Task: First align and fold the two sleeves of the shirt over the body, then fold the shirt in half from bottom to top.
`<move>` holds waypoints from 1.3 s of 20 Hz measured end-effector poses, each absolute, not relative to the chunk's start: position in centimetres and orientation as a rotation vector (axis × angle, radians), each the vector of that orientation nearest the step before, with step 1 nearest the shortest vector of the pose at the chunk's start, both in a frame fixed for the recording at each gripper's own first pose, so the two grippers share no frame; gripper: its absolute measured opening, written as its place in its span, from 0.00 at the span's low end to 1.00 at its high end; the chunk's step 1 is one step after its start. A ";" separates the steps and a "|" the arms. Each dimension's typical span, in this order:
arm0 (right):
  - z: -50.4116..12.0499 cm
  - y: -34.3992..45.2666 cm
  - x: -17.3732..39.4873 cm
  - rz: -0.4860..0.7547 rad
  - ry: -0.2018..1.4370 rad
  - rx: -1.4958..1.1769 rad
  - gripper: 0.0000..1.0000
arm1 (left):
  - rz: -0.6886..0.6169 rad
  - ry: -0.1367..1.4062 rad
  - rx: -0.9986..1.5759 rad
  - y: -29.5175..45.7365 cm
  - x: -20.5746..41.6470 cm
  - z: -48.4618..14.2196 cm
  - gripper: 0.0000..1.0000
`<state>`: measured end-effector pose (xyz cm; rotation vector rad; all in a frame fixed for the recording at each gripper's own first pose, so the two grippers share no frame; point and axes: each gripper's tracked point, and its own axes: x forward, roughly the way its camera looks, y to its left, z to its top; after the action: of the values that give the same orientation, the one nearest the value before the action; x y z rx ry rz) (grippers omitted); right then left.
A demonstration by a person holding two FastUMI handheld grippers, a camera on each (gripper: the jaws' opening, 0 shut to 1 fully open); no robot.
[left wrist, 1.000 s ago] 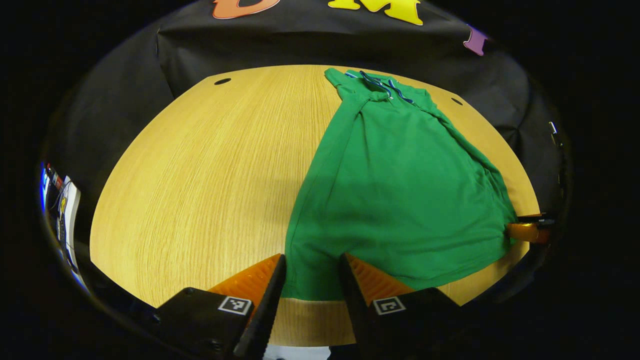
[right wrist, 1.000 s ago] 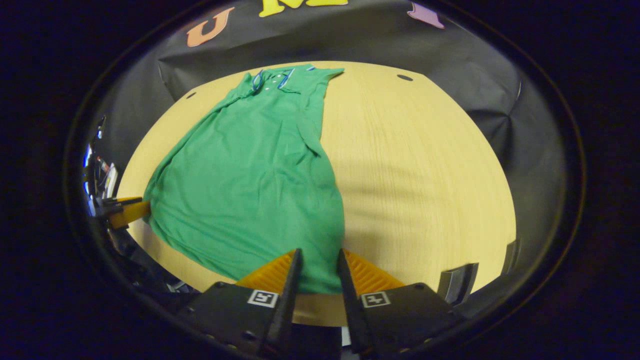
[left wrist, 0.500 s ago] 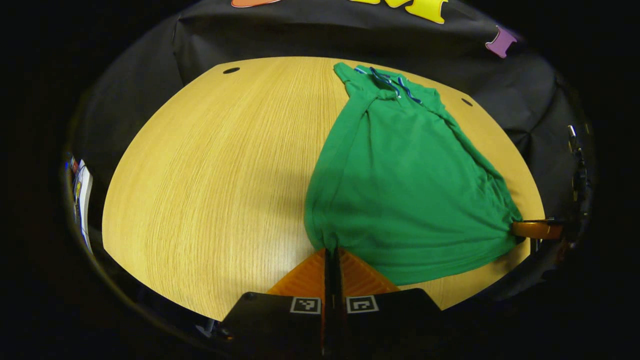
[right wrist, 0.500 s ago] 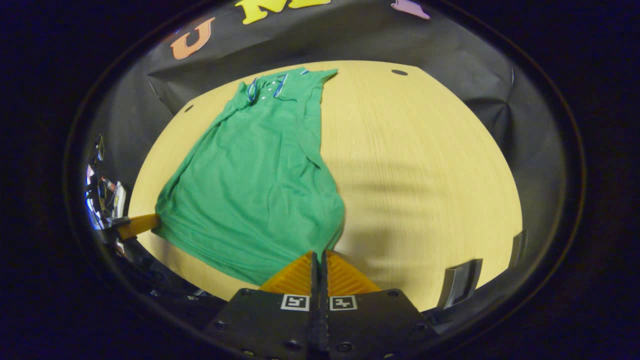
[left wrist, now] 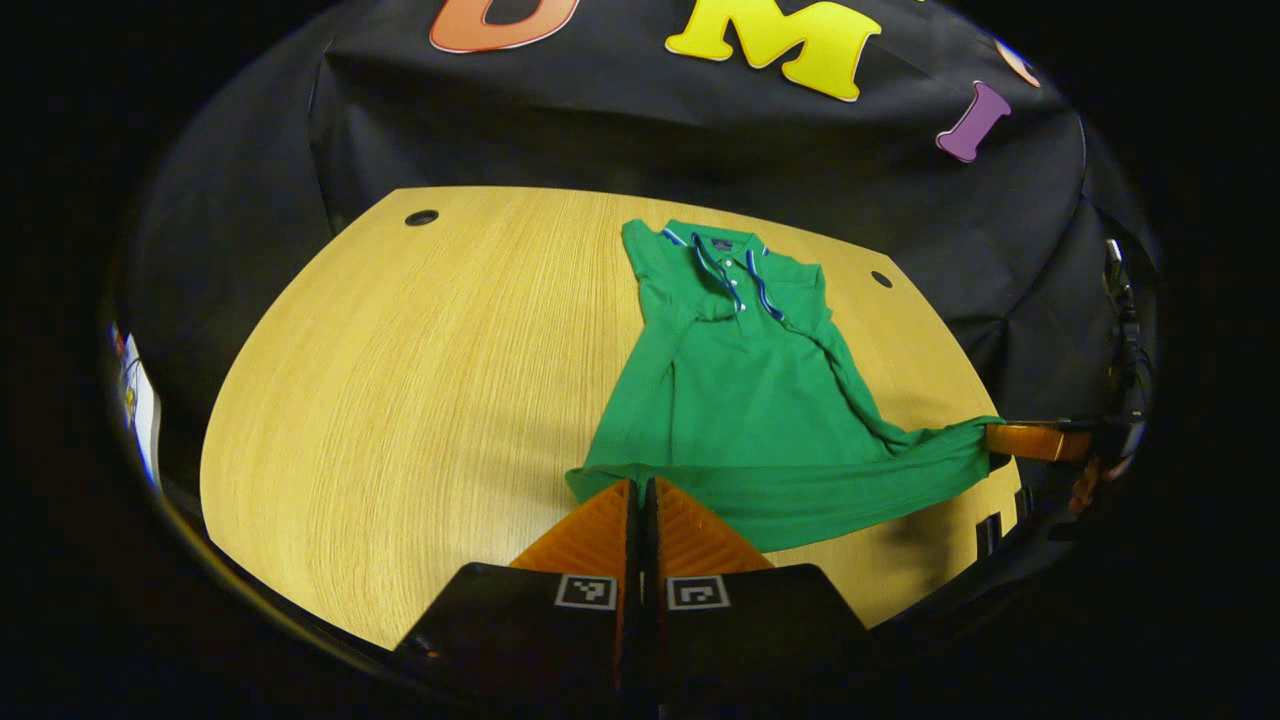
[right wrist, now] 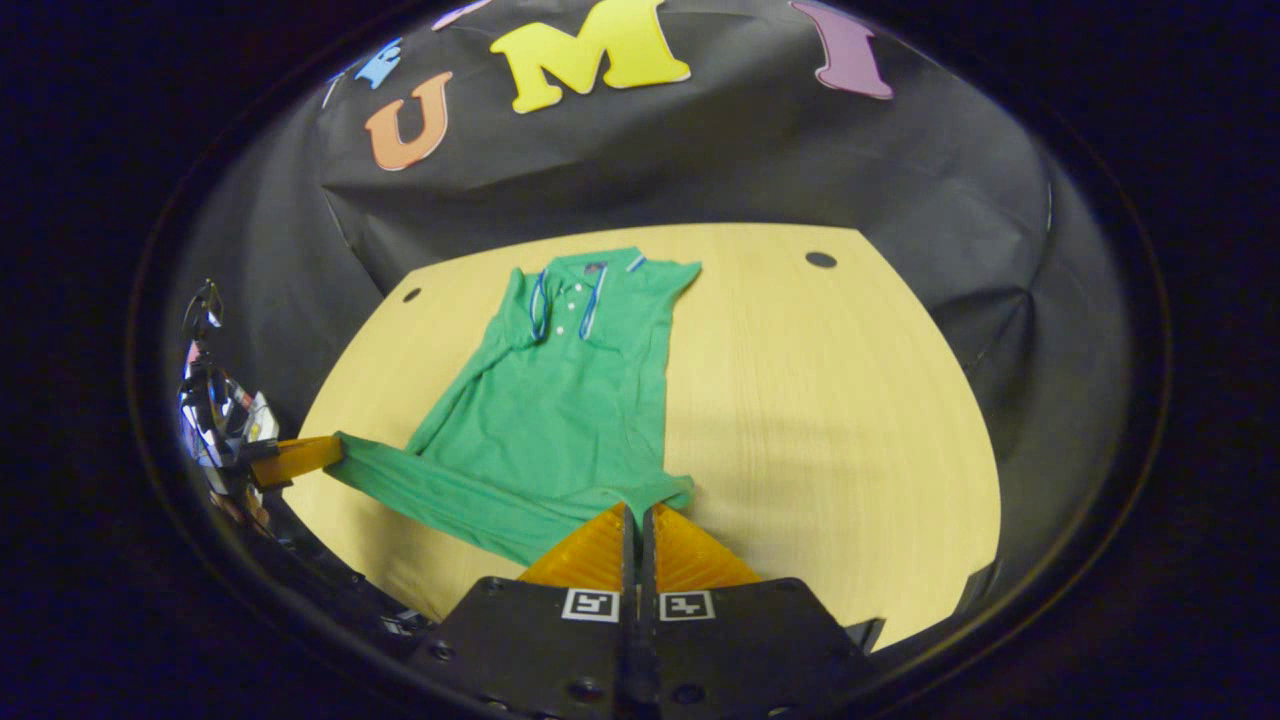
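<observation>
Your left gripper (left wrist: 637, 490) at 6 o'clock is clamped on one bottom corner of the green cotton polo shirt (left wrist: 735, 400); your right gripper (right wrist: 636, 515) pinches the other. A second ago both sat wide at the flat hem; now the hem is lifted and taut between them, so the bottom-to-top fold has begun. The collar (right wrist: 565, 300) rests at 12 o'clock on the pale wooden table (left wrist: 420, 380).
</observation>
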<state>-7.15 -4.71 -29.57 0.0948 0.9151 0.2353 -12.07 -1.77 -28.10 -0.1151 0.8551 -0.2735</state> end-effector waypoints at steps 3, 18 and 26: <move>-27.5 -4.7 -3.3 0.248 0.864 0.092 0.00 | -0.271 0.794 -0.163 -2.9 -7.8 -25.5 0.06; -21.8 -2.2 21.1 0.259 0.692 0.029 0.00 | -0.260 0.584 -0.149 -4.7 15.9 -20.2 0.06; -26.7 -1.5 29.9 0.244 0.720 0.023 0.00 | -0.223 0.620 -0.114 -5.0 22.2 -25.9 0.06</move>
<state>29.89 -1.46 -26.65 0.0229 0.7200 0.2438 22.22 -5.01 -25.95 -0.1140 0.6202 -0.2230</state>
